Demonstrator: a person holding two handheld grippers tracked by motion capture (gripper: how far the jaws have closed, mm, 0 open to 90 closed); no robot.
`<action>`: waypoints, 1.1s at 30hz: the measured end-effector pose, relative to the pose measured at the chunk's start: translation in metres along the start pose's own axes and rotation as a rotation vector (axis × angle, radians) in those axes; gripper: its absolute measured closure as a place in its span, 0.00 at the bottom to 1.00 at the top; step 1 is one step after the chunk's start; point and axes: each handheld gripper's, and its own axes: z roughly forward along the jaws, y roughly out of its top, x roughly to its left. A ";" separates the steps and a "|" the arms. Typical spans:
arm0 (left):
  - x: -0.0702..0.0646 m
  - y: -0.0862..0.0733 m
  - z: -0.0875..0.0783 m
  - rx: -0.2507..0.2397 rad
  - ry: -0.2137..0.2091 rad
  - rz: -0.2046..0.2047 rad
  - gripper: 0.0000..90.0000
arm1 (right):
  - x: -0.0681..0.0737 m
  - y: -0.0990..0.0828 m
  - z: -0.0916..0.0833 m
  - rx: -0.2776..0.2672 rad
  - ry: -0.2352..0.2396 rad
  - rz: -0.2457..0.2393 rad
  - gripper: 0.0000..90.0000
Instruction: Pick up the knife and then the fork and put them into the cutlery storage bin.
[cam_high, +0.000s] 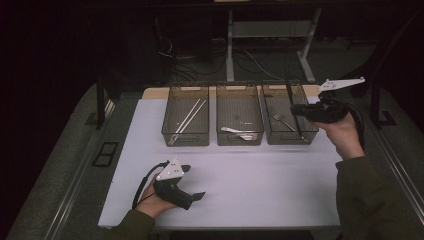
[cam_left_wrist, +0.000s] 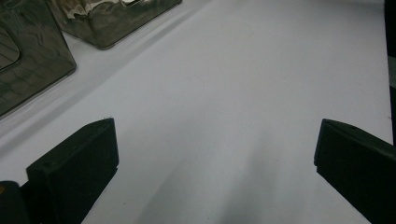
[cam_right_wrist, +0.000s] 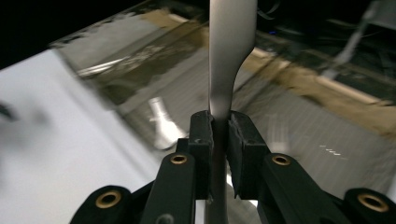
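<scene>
Right tongs (cam_right_wrist: 219, 128), raised over the right bin (cam_high: 290, 120), clamp a utensil (cam_right_wrist: 229, 56); left tongs (cam_left_wrist: 215, 154) rest released.

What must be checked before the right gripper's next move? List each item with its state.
1. Grip: the right gripper has its jaws shut on the metal utensil. Ok.
2. Utensil type: a flat silvery shaft shows, its working end does not. Cannot tell.
3. Clearance: in the high view the utensil crosses the right bin; whether it touches a wall is unclear. Cannot tell.
4. Right bin contents: a fork lies inside, with bare floor beside it. Ok.
5. Left gripper: jaws open, nothing between them, over the white table, apart from the bins. Ok.
</scene>
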 end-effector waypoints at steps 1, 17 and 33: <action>0.000 0.000 0.000 0.001 -0.001 0.000 0.00 | -0.004 0.002 0.001 -0.001 -0.011 0.008 0.89; 0.000 0.000 0.000 0.002 -0.006 0.004 0.00 | -0.053 -0.010 0.041 0.088 -0.164 0.055 0.89; 0.000 0.000 0.000 0.010 -0.008 0.010 0.00 | -0.065 -0.037 0.067 0.264 -0.183 0.086 0.89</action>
